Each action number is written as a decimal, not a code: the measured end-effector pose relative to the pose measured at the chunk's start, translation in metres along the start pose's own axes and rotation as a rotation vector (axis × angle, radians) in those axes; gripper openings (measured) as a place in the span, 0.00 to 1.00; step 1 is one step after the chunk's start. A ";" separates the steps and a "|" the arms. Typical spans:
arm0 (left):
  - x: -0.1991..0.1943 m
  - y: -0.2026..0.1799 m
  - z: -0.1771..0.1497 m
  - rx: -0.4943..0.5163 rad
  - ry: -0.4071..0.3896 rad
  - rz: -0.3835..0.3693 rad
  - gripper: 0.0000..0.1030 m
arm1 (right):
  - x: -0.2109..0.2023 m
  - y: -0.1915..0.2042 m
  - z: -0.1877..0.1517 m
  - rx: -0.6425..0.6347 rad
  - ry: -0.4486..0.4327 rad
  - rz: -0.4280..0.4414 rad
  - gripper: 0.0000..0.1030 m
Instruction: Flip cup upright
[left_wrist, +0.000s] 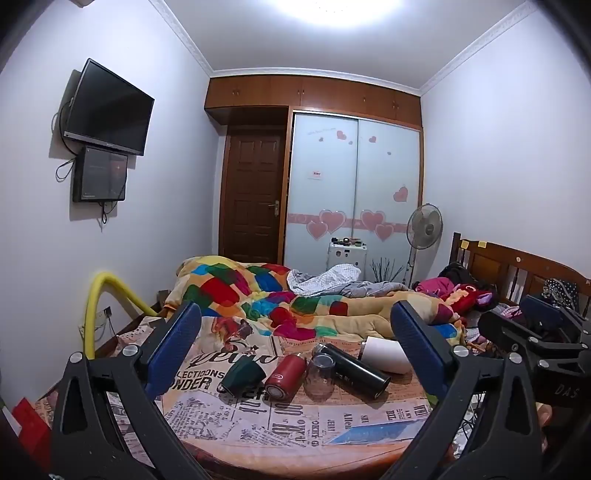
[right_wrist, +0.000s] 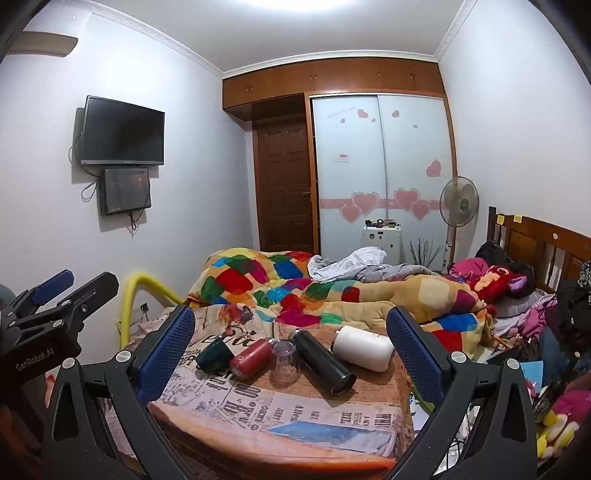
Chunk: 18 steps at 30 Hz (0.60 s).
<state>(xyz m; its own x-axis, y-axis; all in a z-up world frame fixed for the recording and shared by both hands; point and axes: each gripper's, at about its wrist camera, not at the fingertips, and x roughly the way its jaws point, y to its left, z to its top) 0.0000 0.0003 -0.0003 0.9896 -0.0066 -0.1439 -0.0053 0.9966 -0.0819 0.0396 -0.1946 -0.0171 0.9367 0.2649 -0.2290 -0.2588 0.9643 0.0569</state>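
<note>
1. Green cup (left_wrist: 243, 374) lies tipped on the newspaper-print bed cover (left_wrist: 295, 417), leftmost among toppled bottles, needing righting.
2. Left gripper (left_wrist: 295, 354) and right gripper (right_wrist: 291, 350) hang back, jaws apart, empty.

white walls | wall TV (left_wrist: 107, 109) | wooden door (left_wrist: 253, 199) | wardrobe (right_wrist: 382, 162) | bed (right_wrist: 535, 236)

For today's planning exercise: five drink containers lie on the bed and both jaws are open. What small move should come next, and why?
Probably lower the left gripper toward the green cup. It lies on its side at the row's left end, beside the red flask, and nothing is gripped. The right gripper also hangs open above the row.
</note>
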 end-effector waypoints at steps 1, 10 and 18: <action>0.000 0.000 0.000 0.001 0.001 -0.002 1.00 | 0.001 0.000 0.000 -0.001 -0.004 0.001 1.00; -0.004 -0.005 -0.002 0.013 0.006 0.010 1.00 | 0.007 0.008 0.000 -0.006 0.019 0.006 1.00; 0.005 0.005 -0.006 -0.004 0.020 0.011 1.00 | 0.005 0.010 -0.001 -0.006 0.021 0.006 1.00</action>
<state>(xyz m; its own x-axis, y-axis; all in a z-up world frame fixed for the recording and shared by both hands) 0.0044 0.0044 -0.0072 0.9863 0.0028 -0.1649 -0.0170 0.9963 -0.0845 0.0418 -0.1835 -0.0183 0.9300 0.2700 -0.2495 -0.2654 0.9627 0.0526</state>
